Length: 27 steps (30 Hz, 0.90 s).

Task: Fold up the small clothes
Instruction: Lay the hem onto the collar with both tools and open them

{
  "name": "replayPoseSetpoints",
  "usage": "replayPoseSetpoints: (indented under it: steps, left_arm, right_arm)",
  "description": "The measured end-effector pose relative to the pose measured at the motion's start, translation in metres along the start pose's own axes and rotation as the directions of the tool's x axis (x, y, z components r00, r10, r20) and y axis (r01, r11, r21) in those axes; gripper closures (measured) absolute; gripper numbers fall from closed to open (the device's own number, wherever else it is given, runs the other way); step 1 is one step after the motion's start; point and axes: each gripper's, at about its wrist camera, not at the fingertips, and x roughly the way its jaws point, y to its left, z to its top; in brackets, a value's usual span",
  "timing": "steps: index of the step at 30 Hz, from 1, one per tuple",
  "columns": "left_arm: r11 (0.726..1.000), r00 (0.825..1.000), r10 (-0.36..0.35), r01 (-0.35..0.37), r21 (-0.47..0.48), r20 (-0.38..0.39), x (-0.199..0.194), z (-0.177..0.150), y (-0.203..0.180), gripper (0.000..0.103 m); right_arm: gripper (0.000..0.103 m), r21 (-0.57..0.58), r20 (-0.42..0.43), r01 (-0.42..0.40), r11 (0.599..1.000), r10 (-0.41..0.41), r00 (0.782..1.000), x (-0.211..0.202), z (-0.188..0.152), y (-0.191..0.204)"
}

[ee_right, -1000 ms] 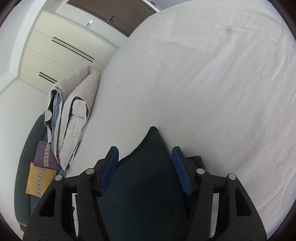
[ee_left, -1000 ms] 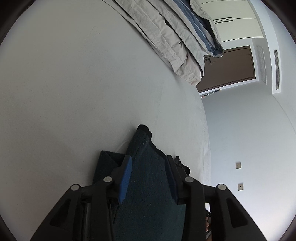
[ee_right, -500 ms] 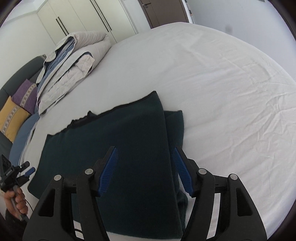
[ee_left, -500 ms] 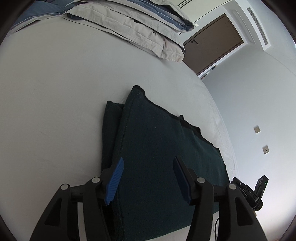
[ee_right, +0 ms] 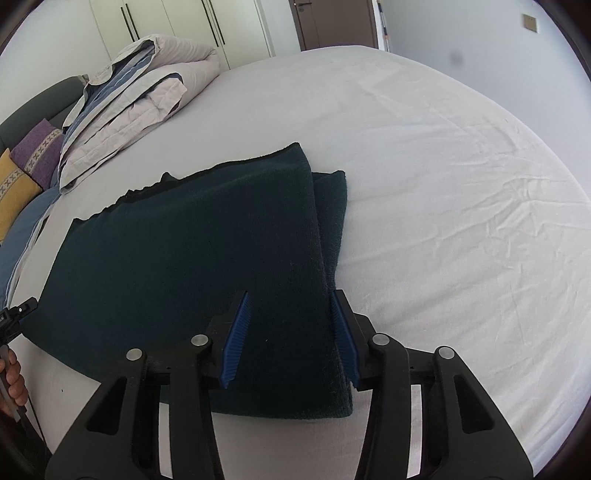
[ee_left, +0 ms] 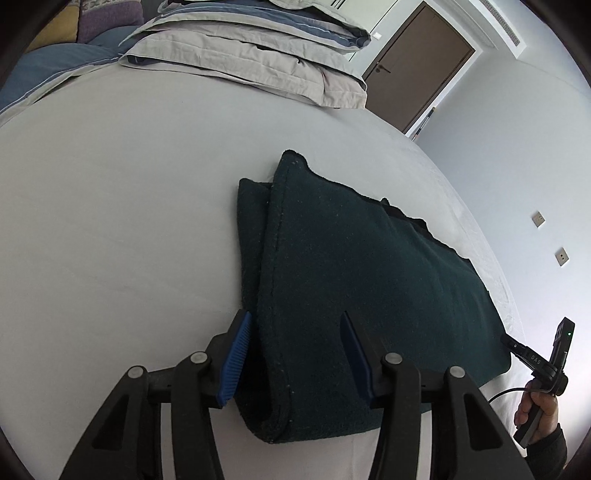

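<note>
A dark green cloth (ee_left: 362, 280) lies folded over on the white bed sheet (ee_left: 110, 221); it also shows in the right wrist view (ee_right: 192, 251). My left gripper (ee_left: 295, 332) is open above the cloth's near left fold, jaws wide apart and empty. My right gripper (ee_right: 291, 317) is open above the cloth's near right fold, also empty. The folded layers show as a double edge at each end. The right gripper also appears at the far right of the left wrist view (ee_left: 546, 365), held in a hand.
A folded grey and blue duvet (ee_left: 258, 55) lies at the head of the bed, also in the right wrist view (ee_right: 136, 96). Purple and yellow cushions (ee_right: 22, 173) sit on a dark sofa. A brown door (ee_left: 417, 66) and white wardrobes (ee_right: 177, 26) stand beyond.
Both grippers have pulled back and up from the cloth, which now lies flat and folded on the sheet. A second ago the cloth filled the gap between each pair of jaws.
</note>
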Motion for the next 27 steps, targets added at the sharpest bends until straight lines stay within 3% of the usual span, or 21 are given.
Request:
replayPoseSetpoints:
  steps: [2,7,11,16,20,27]
  left_arm:
    - [1.000,1.000,0.009,-0.009,0.004,0.003,0.000,-0.001,0.002,0.059]
    - [1.000,1.000,0.024,-0.024,-0.001,-0.004,0.003,-0.002,0.008,0.063]
    - [0.999,0.999,0.037,-0.037,-0.006,0.000,0.001,-0.002,0.011,0.076]
    - [0.998,0.998,0.059,-0.059,0.017,0.007,-0.001,-0.003,0.006,0.082]
    - [0.996,0.997,0.074,-0.075,0.052,0.018,-0.001,-0.004,-0.001,0.096]
    - [0.994,0.996,0.077,-0.080,0.068,0.033,-0.007,-0.006,-0.002,0.096]
  right_arm:
    - [0.069,0.005,0.013,0.000,1.000,0.000,1.000,-0.006,-0.001,-0.002]
    - [0.069,0.004,0.000,0.008,1.000,-0.008,1.000,-0.009,-0.005,-0.004]
    - [0.081,0.008,0.000,0.021,1.000,-0.021,1.000,-0.010,-0.009,-0.007]
    - [0.090,-0.013,-0.004,0.035,0.999,-0.036,0.999,-0.014,-0.011,-0.008]
    - [0.096,-0.019,0.002,0.043,0.999,-0.043,0.999,-0.017,-0.012,-0.009]
    - [0.098,-0.023,0.018,0.052,0.998,-0.051,0.999,-0.029,-0.011,-0.006]
